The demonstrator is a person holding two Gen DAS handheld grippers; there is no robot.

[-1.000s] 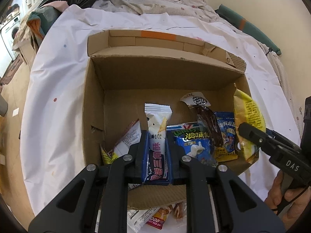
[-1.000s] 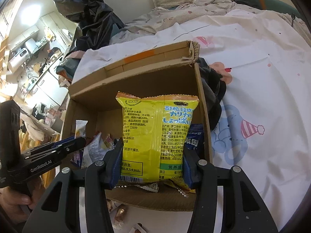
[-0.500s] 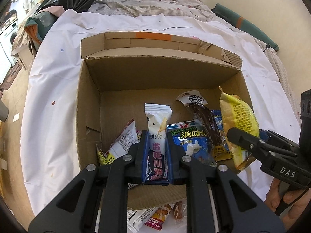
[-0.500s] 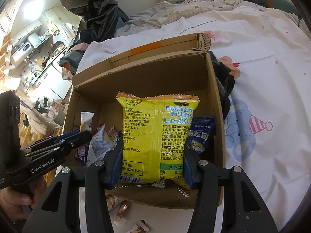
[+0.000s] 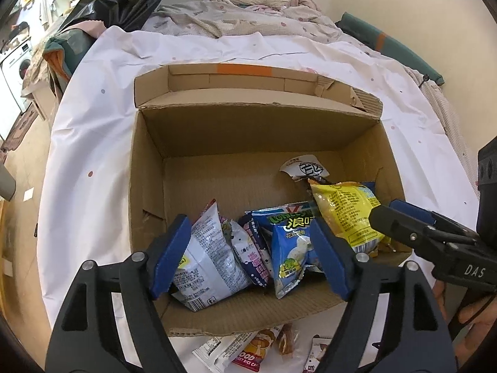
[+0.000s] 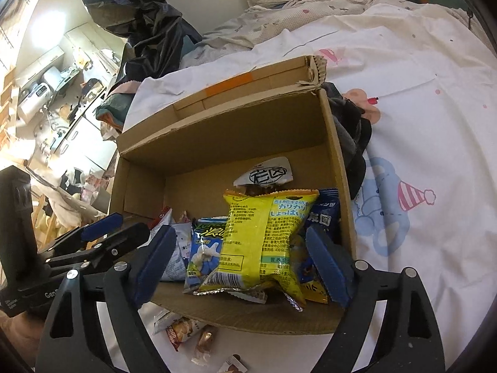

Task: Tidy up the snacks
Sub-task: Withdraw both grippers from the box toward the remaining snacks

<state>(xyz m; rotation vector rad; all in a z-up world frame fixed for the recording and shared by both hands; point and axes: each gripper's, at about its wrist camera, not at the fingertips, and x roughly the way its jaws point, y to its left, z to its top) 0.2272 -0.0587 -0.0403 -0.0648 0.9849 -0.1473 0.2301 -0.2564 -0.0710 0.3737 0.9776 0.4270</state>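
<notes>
An open cardboard box [image 5: 146, 186] [image 6: 338, 168] stands on a white bed sheet and holds several snack packets. My left gripper [image 5: 247, 222] hangs over its near left part with jaws opening. Below the gap a navy and white packet [image 5: 256, 261] lies loose between a silver bag [image 5: 205, 264] and a blue and green bag [image 5: 290, 248]; the pads touch none of them. My right gripper [image 6: 240, 233] is over the near right part, jaws opening too. A yellow bag [image 6: 257, 236] [image 5: 344, 214] rests in the box between them, free of the pads. Each gripper shows at the other view's edge [image 5: 400, 220] [image 6: 118, 228].
Loose small snacks lie on the sheet in front of the box [image 5: 248, 351] [image 6: 183, 329]. A dark cloth [image 6: 351, 136] leans on the box's right wall. A black plastic bag [image 6: 146, 21] and rumpled bedding [image 5: 248, 15] lie beyond the box. The floor drops off at the left [image 5: 21, 168].
Both grippers have gone from shut to wide apart. The navy and white packet left the left jaws and the yellow bag left the right jaws; both now lie in the box.
</notes>
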